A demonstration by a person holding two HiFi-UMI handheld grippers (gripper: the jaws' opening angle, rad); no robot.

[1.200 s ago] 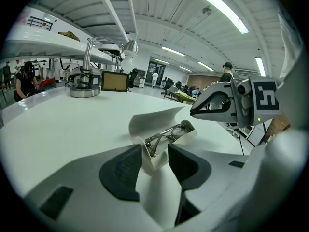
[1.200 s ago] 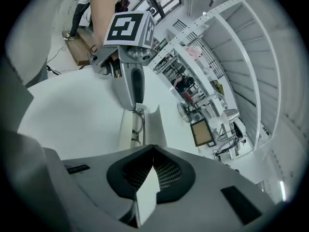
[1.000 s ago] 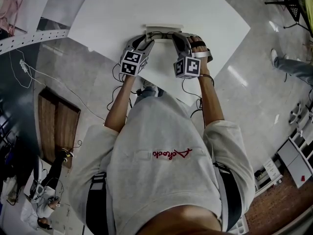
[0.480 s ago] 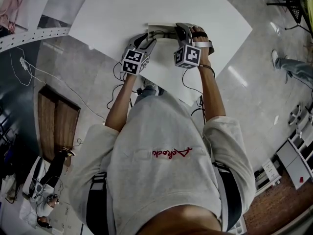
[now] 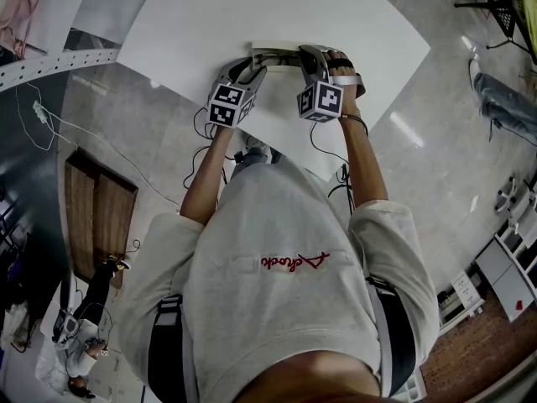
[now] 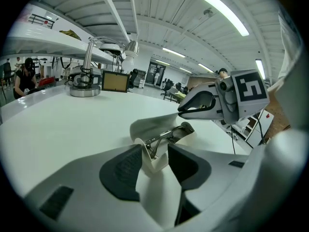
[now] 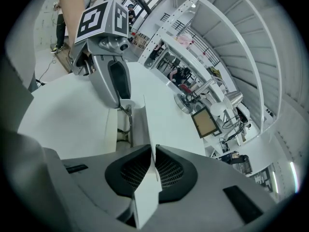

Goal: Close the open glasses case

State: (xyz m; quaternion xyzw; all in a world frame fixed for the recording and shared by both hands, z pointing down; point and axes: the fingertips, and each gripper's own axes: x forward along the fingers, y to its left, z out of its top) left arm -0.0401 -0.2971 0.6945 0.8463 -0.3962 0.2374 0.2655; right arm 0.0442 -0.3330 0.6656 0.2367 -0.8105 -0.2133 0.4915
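Note:
The white glasses case (image 5: 273, 51) lies open on the white table (image 5: 201, 15), with metal-framed glasses (image 6: 166, 135) inside. My left gripper (image 5: 252, 62) is shut on the case's near end; in the left gripper view that end (image 6: 153, 161) sits pinched between the dark pads. My right gripper (image 5: 312, 55) is at the case's other end. Its jaws have just been closing, and they now pinch the thin white lid flap (image 7: 147, 124) between the pads (image 7: 166, 170). The lid stands edge-up above the tray. The left gripper (image 7: 118, 98) shows across the case in the right gripper view.
Farther back on the table stand a round metal base with a post (image 6: 85, 88) and a small framed board (image 6: 115, 81). A person (image 6: 24, 76) works at the far left. Cables and a wooden panel (image 5: 101, 217) lie on the floor below the table's near edge.
The right gripper has shifted slightly toward the table's far side along the case. The left gripper has stayed where it was.

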